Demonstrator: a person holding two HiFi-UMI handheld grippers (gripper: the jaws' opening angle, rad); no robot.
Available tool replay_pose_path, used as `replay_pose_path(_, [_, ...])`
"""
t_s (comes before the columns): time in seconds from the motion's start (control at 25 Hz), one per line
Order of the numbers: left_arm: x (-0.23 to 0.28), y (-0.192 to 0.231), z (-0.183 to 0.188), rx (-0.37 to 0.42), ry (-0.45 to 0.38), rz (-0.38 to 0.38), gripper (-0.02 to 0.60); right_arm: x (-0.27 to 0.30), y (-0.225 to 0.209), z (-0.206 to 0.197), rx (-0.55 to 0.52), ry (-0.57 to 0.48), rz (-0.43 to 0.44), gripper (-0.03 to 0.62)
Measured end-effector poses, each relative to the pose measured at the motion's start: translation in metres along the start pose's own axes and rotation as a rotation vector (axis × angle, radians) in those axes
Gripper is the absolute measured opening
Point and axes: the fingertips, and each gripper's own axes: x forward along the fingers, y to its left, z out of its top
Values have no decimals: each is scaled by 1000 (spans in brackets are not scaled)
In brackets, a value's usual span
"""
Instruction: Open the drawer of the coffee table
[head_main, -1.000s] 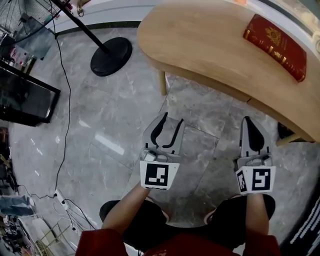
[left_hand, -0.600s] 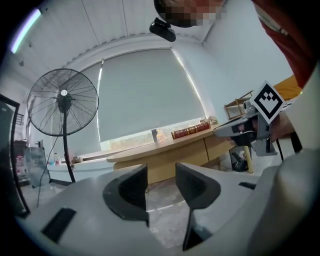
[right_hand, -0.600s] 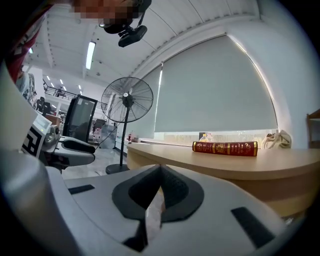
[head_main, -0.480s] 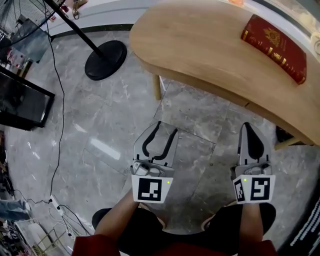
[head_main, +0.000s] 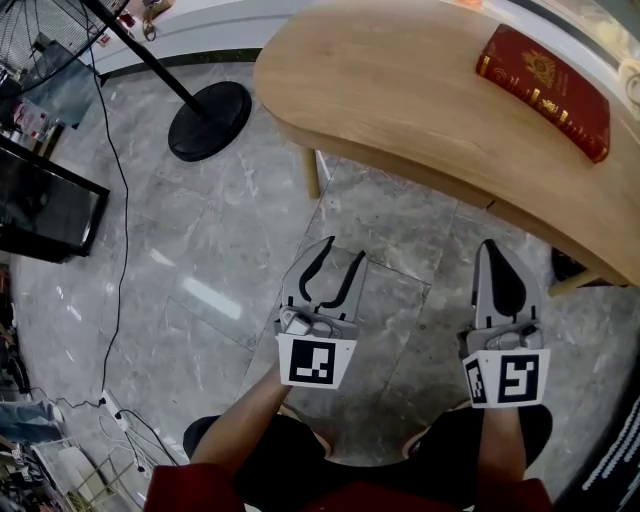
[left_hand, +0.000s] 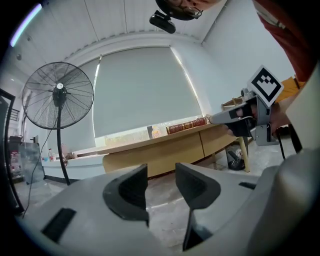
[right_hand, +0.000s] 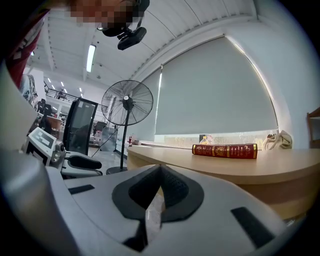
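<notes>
My left gripper (head_main: 345, 250): jaws partly apart, nothing between them. Right gripper (head_main: 490, 250): jaws together, empty. Both near the coffee table's (head_main: 400, 90) front edge; book (head_main: 545, 90) by its far right edge.

Bare floor (head_main: 220, 250) open up to the coffee table (head_main: 400, 90); blocked at left by 1 table leg (head_main: 312, 172), fan base (head_main: 208, 120) and 1 loose cable (head_main: 125, 240) further out.

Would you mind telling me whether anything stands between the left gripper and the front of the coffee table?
Nothing visible does. Only bare floor lies between the open, empty left gripper and the front panel of the coffee table. The fan's base stands off to the left, and the red book lies on top.
</notes>
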Motion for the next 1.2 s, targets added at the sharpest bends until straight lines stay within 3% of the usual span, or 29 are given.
replay_pose_path(0.16, [10,-6,-14,-135,25,6,172,-2,-2,-1,6,0,6,-5])
replay_pose_path(0.4, [32,-21,-38,-369,55,-57,172,-16,-3,6,9,-10,17,-5])
replay_pose_path(0.6, [59,-26,-38,-562,-30,-75,172,-27,9,16,21,-33,63,-5])
replay_pose_path(0.84, [92,-31,-47,-916,-134,-174,196,-40,17,14,6,-20,77,-5])
replay_pose_path(1.2, [134,-21,-65,-1418,-375,-182,216,-57,26,13,-22,-12,96,-5])
